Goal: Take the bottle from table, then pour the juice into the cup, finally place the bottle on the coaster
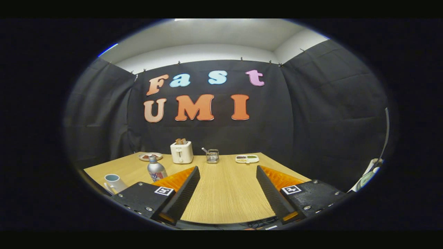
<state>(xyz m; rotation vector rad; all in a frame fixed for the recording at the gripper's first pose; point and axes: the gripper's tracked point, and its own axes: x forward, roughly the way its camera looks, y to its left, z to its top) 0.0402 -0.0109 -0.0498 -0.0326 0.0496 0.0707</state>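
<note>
Tongs [228,173] gape empty; bottle [156,169] stands capped beside cup [114,182].

Tongs [228,169] with square tag markers and screws on dark mounts

Mounted on the gripper [228,188], looking forward along its two fingers, spread wide apart with bare wooden table [225,193] between them. Held a little above the tabletop at its near edge, facing level across it toward the black cloth back wall [214,128]. Fisheye, so both side walls and a strip of white ceiling [214,34] taken in as well. Close to the table's near end; toaster [181,151] and wire holder [212,156] along the far edge, small and distant.
</note>
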